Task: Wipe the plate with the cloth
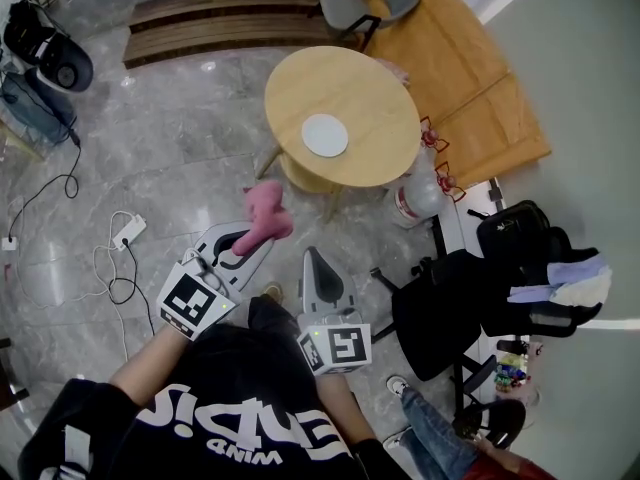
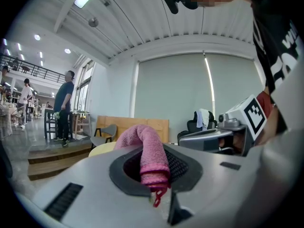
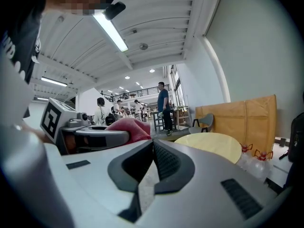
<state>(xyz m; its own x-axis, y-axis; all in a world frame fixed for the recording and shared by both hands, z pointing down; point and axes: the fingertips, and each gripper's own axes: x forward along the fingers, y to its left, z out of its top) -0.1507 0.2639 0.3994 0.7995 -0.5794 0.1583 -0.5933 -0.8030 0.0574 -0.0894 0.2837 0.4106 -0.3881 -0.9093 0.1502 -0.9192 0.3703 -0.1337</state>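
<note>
Standing on a grey marble floor (image 1: pixel 180 138) short of a round wooden bench (image 1: pixel 370 88), a person (image 1: pixel 230 408) in a black printed shirt holds a two-jaw gripper in each hand. The left gripper (image 1: pixel 258 240) has its jaws clamped on a pink cloth (image 1: pixel 266 211), which sticks up and flops forward past the tips. In the left gripper view, the cloth's folded end and a red loop hang down between the dark pads. The right gripper (image 1: pixel 313 260), just beside the left, has its jaws pressed together with nothing between them. Both point toward the bench, well apart from it. A white plate (image 1: pixel 325 135) lies alone on the bench top, a little toward the near edge. A grey chair (image 1: pixel 368 3) stands at the bench's far side, clear water bottles (image 1: pixel 420 193) sit on the floor at its right, and a black office chair (image 1: pixel 440 308) stands to the person's right.
</note>
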